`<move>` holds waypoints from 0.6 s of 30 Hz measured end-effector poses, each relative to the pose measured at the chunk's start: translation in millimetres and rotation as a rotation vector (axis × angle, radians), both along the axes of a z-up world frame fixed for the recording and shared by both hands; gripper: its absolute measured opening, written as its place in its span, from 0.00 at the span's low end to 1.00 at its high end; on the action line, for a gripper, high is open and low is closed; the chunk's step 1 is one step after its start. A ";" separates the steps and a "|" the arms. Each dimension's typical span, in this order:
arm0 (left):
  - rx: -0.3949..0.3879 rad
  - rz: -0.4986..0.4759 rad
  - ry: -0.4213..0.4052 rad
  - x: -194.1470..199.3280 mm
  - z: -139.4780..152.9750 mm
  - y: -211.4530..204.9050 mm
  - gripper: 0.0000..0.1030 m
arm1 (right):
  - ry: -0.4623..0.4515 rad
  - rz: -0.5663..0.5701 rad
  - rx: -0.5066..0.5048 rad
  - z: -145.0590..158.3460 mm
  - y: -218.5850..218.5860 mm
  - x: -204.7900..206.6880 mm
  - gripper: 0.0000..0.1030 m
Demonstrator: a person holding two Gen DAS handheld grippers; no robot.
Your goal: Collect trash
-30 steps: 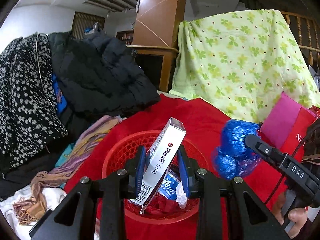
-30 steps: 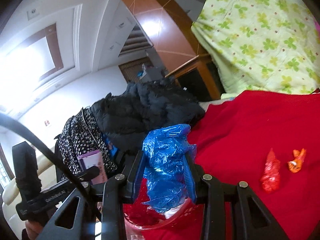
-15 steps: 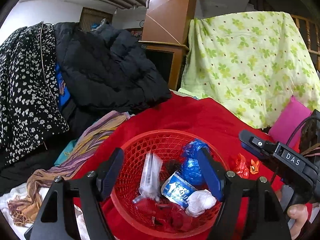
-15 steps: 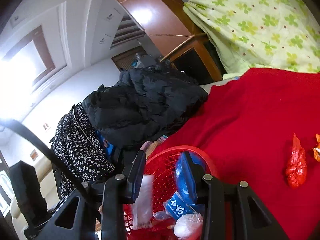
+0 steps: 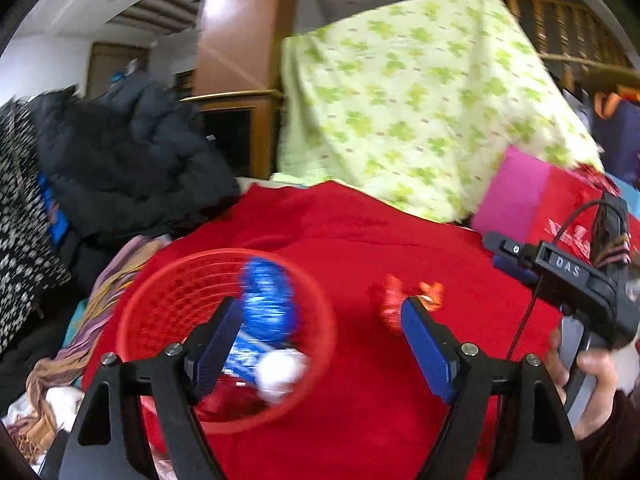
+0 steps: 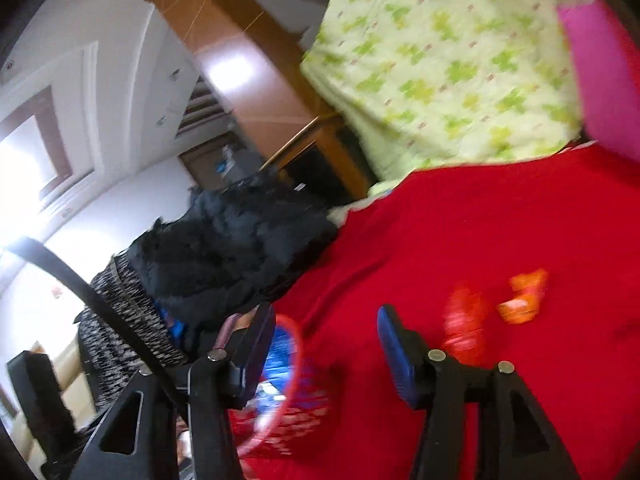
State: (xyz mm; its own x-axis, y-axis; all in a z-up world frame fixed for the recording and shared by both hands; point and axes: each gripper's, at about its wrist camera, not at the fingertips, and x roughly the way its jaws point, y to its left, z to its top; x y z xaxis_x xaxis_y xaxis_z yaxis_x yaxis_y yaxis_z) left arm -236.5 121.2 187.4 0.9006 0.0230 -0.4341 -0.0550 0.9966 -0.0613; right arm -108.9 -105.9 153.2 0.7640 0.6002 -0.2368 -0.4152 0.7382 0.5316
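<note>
The left view shows the round red mesh plastic basket (image 5: 168,300) whole — crumpled blue plastic bag (image 5: 266,300) inside — while the right view clips it. Both tools, left tool (image 5: 320,334) and right tool (image 6: 326,346), are opening with nothing between the jaws; two red-orange wrappers (image 6: 492,308) lie on the red cloth (image 6: 500,216) — beside the basket.

Both grippers are black frames with silver screws and blue fingers (image 5: 426,350); the right gripper (image 5: 500,252) is marked "DAS" and trails a thin black cable.

Light: bright glare from window (image 6: 24,168), upper left.
Blur: motion smear on basket (image 5: 224,336), wrappers.
Edges: fisheye-curved, black corners.
</note>
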 end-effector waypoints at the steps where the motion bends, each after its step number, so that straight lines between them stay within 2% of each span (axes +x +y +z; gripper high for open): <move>1: 0.006 -0.025 0.001 -0.6 0.1 -12.2 0.80 | -0.002 -0.025 -0.002 0.2 -12.6 -2.3 0.55; 6: -0.009 -0.095 0.039 0.8 -5.6 -52.1 0.81 | -0.001 -0.198 0.020 3.0 -98.4 -25.6 0.55; 10: -0.009 -0.167 0.082 0.3 -13.2 -89.0 0.81 | -0.029 -0.311 -0.015 8.4 -152.3 -54.9 0.55; 13: 0.023 -0.209 0.101 -2.9 -16.4 -113.7 0.81 | -0.032 -0.369 -0.028 8.9 -182.9 -74.6 0.55; 18: 0.055 -0.247 0.125 -11.1 -19.6 -138.5 0.81 | -0.041 -0.425 -0.053 10.0 -209.4 -99.9 0.55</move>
State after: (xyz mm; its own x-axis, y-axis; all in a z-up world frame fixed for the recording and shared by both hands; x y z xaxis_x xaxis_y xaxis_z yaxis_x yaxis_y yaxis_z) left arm -247.5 -17.3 167.8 0.8213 -0.1643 -0.5463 0.1867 0.9823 -0.0147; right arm -208.7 -315.3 163.2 0.9500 0.2180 -0.2234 -0.0882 0.8740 0.4779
